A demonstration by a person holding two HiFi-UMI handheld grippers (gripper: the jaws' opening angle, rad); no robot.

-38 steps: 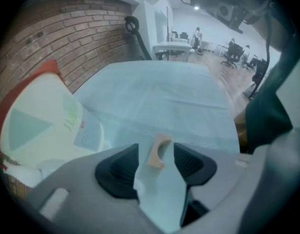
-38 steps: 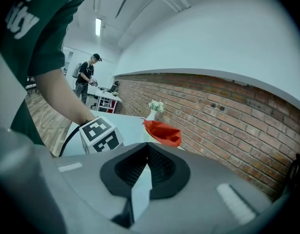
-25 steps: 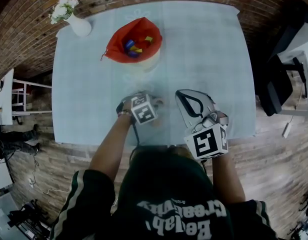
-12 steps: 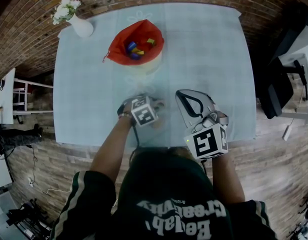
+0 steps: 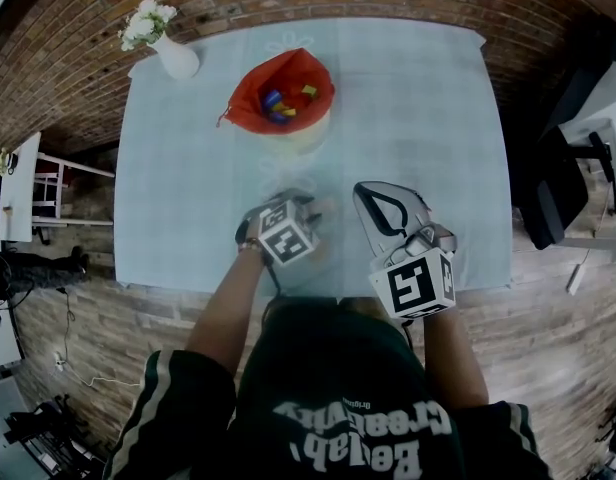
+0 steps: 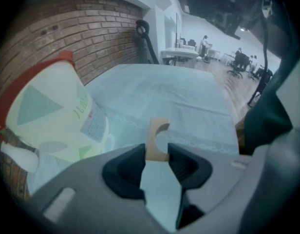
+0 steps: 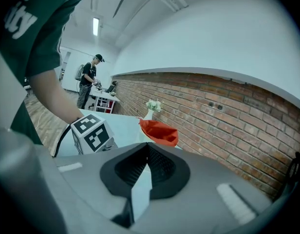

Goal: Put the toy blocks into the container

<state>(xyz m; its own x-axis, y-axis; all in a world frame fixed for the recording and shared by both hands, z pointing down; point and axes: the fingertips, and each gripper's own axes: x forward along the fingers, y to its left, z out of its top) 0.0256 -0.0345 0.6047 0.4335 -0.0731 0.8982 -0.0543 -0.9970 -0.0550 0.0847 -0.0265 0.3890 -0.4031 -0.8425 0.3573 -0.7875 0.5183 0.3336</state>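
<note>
My left gripper (image 6: pixel 158 152) is shut on a tan wooden block (image 6: pixel 157 136) with a half-round notch, held just above the cloth. In the head view the left gripper (image 5: pixel 306 208) is near the table's front middle. The container, a pale tub lined with a red bag (image 5: pixel 281 93), stands further back and holds several coloured blocks (image 5: pixel 284 103). In the left gripper view the container (image 6: pixel 52 113) rises close on the left. My right gripper (image 5: pixel 376 194) rests to the right of the left one, shut with nothing between its jaws (image 7: pixel 146 172).
A white vase of flowers (image 5: pixel 171 52) stands at the table's back left corner. The pale blue cloth (image 5: pixel 418 108) covers the table. Brick floor surrounds it, with a dark chair (image 5: pixel 553 183) off the right edge. People stand far off in the room.
The left gripper's marker cube has tilted slightly while still holding the block. The head view has shifted a little. The right gripper has stayed put.
</note>
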